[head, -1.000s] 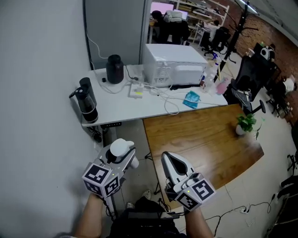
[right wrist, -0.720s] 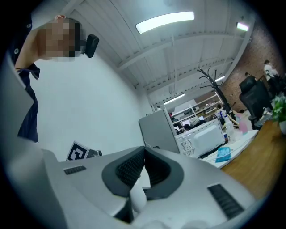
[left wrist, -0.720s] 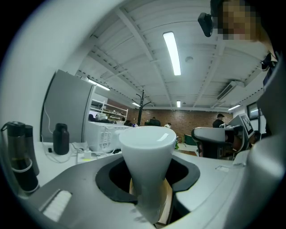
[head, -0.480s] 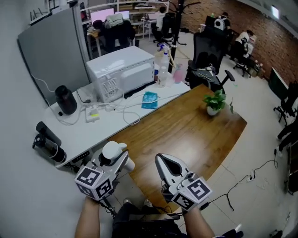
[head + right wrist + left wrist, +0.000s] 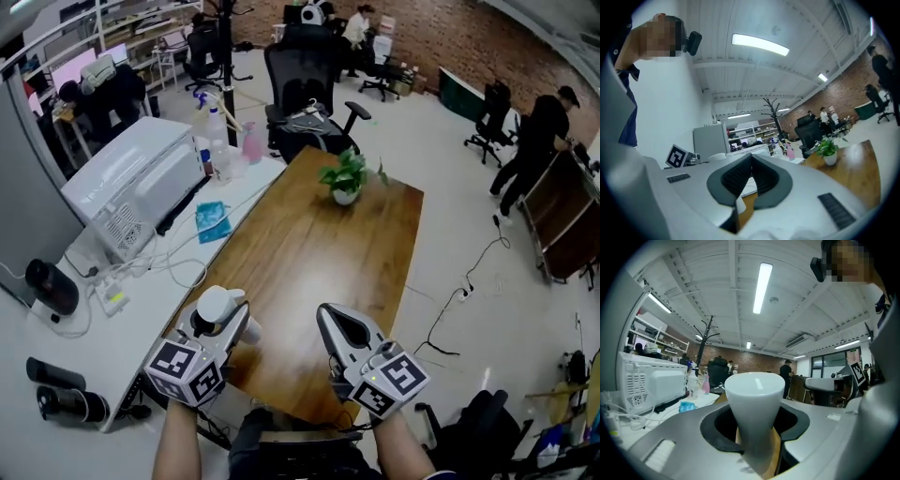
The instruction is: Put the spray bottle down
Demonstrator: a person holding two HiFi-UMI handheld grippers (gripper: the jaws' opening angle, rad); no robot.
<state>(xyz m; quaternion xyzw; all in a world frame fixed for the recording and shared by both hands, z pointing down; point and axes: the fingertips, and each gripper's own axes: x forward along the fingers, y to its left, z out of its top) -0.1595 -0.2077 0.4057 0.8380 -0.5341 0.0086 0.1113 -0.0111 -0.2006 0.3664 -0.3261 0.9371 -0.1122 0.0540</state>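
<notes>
In the head view my left gripper [image 5: 225, 323] is shut on a white spray bottle [image 5: 216, 307] and holds it over the near left edge of the wooden table [image 5: 319, 244]. The left gripper view shows the bottle [image 5: 753, 401] as a white tapered body that widens toward the top, clamped upright between the two jaws of the left gripper [image 5: 754, 427]. My right gripper [image 5: 337, 326] hovers beside it over the table's near edge. Its jaws meet with nothing between them, as the right gripper [image 5: 750, 164] shows in its own view.
A potted plant [image 5: 345, 178] stands at the table's far end. To the left a white desk [image 5: 56, 309] carries a microwave [image 5: 131, 192], cables, a blue packet [image 5: 212, 221] and several bottles [image 5: 217, 141]. An office chair [image 5: 305, 94] stands behind the table.
The whole view has swung to the right: the white desk slid to the left and the wooden table now lies straight ahead. Both grippers moved with it, their jaws unchanged.
</notes>
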